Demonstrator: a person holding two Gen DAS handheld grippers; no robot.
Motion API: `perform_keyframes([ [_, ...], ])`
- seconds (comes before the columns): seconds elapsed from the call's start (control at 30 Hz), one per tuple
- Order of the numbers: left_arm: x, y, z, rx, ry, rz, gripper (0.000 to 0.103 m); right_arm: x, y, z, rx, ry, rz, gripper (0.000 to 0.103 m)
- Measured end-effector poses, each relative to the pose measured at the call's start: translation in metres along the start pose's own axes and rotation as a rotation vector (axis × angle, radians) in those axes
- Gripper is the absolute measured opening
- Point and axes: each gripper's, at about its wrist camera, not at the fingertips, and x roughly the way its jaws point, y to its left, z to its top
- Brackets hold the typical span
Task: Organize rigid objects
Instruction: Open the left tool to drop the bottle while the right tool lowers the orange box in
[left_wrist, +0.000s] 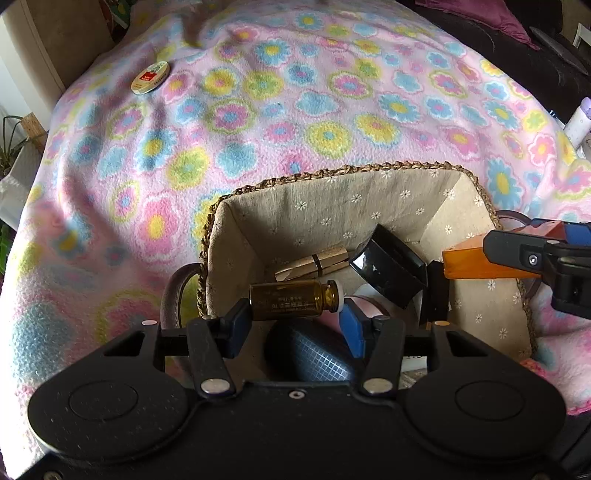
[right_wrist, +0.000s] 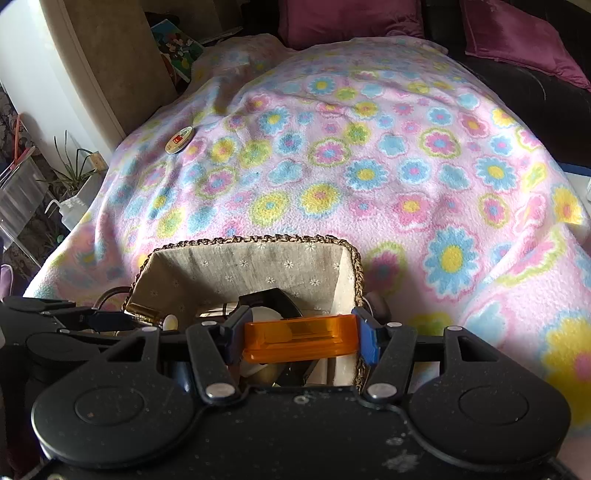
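Held crosswise between the left gripper (left_wrist: 295, 325)'s 2 blue-padded fingers (left_wrist: 351, 328) is an amber glass vial (left_wrist: 291, 300), lying on its side with its white-capped neck toward the right pad; the fingers are closed to the vial's length and clamp it end to end. It hangs over the near part of a woven basket (left_wrist: 332, 171) with a beige daisy-print liner. Inside the basket lie a gold lipstick tube (left_wrist: 314, 264), a glossy black box (left_wrist: 388, 267) tilted against the right side, and a dark blue grid-patterned case (left_wrist: 314, 354) directly under the vial.

At the basket's right rim, the right gripper (right_wrist: 301, 341) grips an orange translucent plastic case (right_wrist: 299, 338) by its 2 ends, its fingers closed on it, held level above the near right part of the basket.

The basket rests near the front edge of a bed covered by a pink flower-print fleece blanket (right_wrist: 369, 166). A small round tin (left_wrist: 150, 77) with a red label lies on the blanket toward the far left corner, well apart from the basket.
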Motion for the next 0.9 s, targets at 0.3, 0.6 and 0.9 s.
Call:
perform_keyframes([
  [0.3,0.0069,0.0049,0.0027,-0.037,0.037,-0.009,0.05,0.0024,0.0004,0.0011,0.002,0.005,0.0,0.058],
  [0.6,0.0076,0.0073,0.004,-0.053,0.043,0.005,0.067,0.0042,-0.0003,0.0011,-0.003,0.016,-0.004,0.068],
  [0.9,0.0058,0.0082,0.0042,-0.057,0.035,0.011,0.068,0.0018,-0.0007,0.0013,-0.001,0.0,-0.015,0.069],
])
